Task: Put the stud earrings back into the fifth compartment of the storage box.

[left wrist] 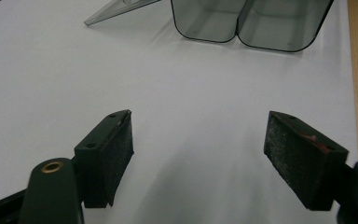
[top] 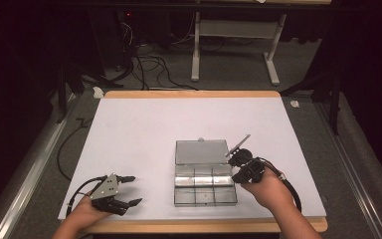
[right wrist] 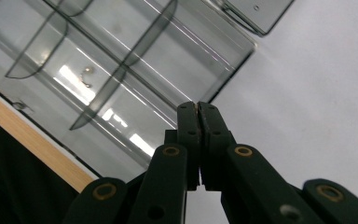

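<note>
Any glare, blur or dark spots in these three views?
High view: the white table is evenly lit, the room behind is nearly black. Left gripper view: the fingers up close look soft; faint shadow beneath them. Right gripper view: bright glare streaks on the clear compartment box; the lower left corner falls to black.
</note>
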### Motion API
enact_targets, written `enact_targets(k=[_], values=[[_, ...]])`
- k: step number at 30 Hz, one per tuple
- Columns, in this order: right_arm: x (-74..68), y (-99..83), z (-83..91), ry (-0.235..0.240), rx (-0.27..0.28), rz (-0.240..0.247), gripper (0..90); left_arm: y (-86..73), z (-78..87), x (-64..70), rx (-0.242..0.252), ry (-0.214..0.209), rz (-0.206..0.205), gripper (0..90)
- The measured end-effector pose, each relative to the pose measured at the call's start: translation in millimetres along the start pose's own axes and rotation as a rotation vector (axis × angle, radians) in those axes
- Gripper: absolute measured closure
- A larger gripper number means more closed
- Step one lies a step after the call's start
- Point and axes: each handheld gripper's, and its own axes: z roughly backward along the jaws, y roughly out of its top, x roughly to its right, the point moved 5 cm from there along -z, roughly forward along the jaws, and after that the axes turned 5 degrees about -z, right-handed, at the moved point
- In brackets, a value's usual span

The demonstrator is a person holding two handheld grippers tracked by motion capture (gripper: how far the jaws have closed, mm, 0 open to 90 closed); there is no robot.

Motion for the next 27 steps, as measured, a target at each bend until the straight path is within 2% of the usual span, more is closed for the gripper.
enact_targets(k=[9, 12, 26, 27], values=[[-18.6, 8.0, -1.9, 0.023, -0.001, 0.037, 89.4, 0.0, 0.0, 0.1, 0.002, -0.002, 0.003, 24.4], [-26.8, 11.4, -4.8, 0.031, -0.005, 0.067, 89.4, 0.1, 0.0, 0.0, 0.003, -0.002, 0.003, 24.4], [-55.0, 18.2, -17.2, 0.064, -0.026, 0.118, 89.2, 0.1, 0.0, -0.1, 0.003, -0.002, 0.003, 24.4], [-55.7, 19.0, -18.3, 0.068, -0.023, 0.139, 89.2, 0.0, 0.0, 0.0, 0.002, -0.003, 0.003, 24.4]])
